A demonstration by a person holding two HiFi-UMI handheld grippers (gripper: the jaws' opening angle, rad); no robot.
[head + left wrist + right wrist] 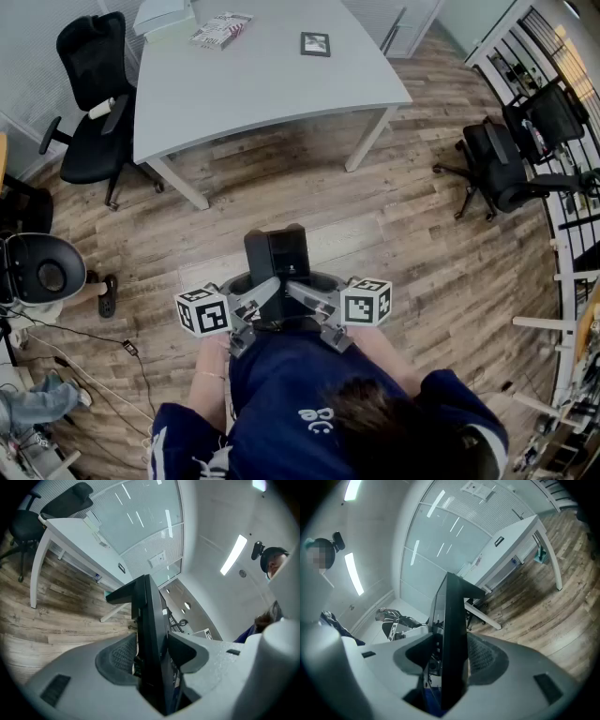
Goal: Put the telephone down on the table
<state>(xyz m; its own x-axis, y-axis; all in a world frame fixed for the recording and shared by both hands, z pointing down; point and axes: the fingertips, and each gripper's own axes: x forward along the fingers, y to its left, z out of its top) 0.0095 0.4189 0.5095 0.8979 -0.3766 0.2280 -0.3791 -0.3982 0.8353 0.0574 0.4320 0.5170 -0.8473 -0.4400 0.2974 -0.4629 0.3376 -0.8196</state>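
Note:
The black telephone (pixel 277 264) is held upright in the air close to the person's body, over the wooden floor. My left gripper (pixel 255 302) is shut on its left side and my right gripper (pixel 306 298) is shut on its right side. In the left gripper view the telephone (pixel 149 609) stands edge-on between the jaws of the left gripper (pixel 151 654), whose pads press on both faces. The right gripper view shows the same: the telephone (pixel 453 611) is clamped in the right gripper (pixel 451 660). The white table (pixel 272 89) stands further ahead, apart from the telephone.
On the table lie a magazine (pixel 221 29), a small dark frame (pixel 315 43) and a pale box (pixel 161 14). Black office chairs stand at the left (pixel 94 103) and right (pixel 502 164). Cables (pixel 80 361) trail on the floor at the left. Shelving (pixel 572 281) lines the right side.

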